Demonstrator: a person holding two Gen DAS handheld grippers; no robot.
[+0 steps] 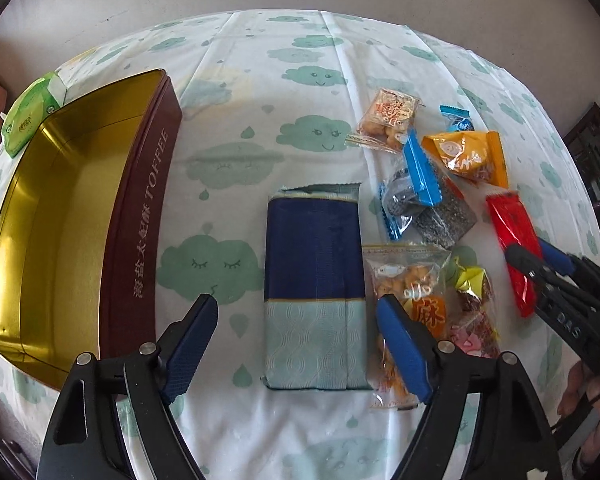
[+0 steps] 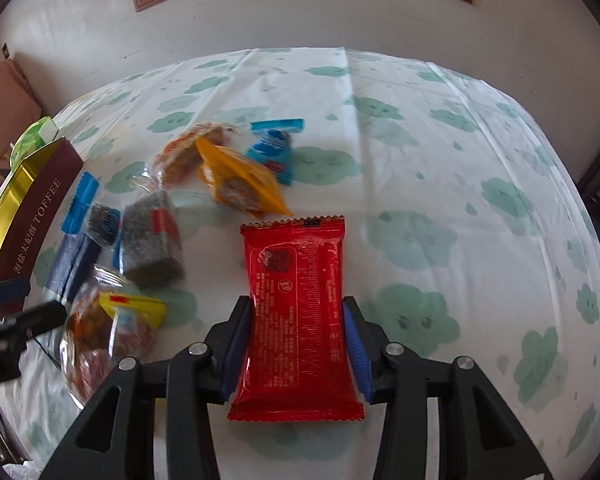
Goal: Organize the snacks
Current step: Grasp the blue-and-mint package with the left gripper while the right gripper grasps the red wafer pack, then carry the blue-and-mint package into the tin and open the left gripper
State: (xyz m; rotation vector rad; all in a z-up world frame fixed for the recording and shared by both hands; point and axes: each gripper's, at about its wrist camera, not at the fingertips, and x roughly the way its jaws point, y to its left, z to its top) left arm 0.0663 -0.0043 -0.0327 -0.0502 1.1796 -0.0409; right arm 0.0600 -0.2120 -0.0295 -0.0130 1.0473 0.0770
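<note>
Left wrist view: toffee tin (image 1: pixel 60 208) open, nothing visible inside

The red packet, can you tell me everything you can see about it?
The red packet is a flat, shiny plastic wrapper with zigzag sealed ends. Its printed back faces the camera: small white text, a code patch and a little round mark. It looks sealed and a bit crinkled. It lies lengthwise between the right gripper fingers, whose blue pads press its two long edges. It sits apart from the other snacks, above the cloud-patterned tablecloth; whether it still touches the cloth is unclear.
</note>
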